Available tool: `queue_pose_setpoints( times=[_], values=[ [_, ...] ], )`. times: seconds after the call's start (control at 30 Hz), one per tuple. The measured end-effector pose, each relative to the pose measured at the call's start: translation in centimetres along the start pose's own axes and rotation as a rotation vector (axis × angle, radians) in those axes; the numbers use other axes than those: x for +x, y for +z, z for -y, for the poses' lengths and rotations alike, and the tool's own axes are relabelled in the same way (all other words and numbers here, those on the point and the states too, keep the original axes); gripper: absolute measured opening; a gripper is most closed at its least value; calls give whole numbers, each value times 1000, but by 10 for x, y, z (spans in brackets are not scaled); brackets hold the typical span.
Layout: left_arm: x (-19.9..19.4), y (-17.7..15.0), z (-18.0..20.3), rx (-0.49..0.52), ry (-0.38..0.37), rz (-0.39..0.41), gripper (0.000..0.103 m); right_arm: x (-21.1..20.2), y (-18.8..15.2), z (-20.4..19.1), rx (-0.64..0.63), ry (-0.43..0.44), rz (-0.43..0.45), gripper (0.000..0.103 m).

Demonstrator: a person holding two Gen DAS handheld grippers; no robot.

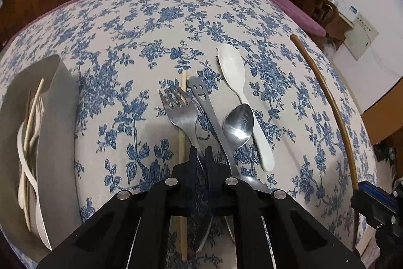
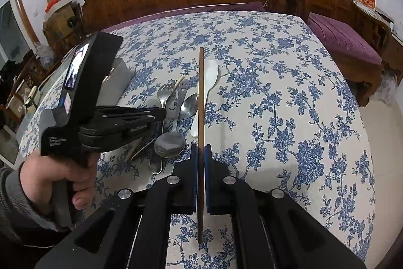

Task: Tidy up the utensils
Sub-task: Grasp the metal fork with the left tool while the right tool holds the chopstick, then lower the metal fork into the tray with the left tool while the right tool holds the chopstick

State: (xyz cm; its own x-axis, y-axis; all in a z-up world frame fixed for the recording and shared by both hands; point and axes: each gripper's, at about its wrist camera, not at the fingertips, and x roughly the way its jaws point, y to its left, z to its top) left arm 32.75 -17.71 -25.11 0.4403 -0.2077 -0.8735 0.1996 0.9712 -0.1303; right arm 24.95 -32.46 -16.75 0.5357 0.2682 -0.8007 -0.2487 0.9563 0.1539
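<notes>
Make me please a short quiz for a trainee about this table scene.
1. What does the right gripper hold?
A. a white spoon
B. a brown chopstick
C. a knife
2. True or false: the box is empty.
3. Fill in: the left gripper is shut on the handle of the ___.

Key
1. B
2. False: white utensils lie in the box.
3. fork
</notes>
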Motion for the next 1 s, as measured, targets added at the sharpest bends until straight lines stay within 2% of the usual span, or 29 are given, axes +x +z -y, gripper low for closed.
queue_pose_setpoints(
  times=[0.17,0.47,0.6,0.73,1.0],
  values=[
    [6,3,4,24,35,-20,13,0,0,0,-2,-2,-1,6],
    [4,0,12,75,98,-27,14,-2,1,0,3,-1,5,6],
    [5,1,13,88,106,-23,12,-3,1,0,2,0,4,6],
    [0,-1,9,87,108,-19,6,-3,1,0,2,0,5,6],
    [-25,-4,7,106,100,34,6,-7,1,-7,-7,6,16,6]
  ],
)
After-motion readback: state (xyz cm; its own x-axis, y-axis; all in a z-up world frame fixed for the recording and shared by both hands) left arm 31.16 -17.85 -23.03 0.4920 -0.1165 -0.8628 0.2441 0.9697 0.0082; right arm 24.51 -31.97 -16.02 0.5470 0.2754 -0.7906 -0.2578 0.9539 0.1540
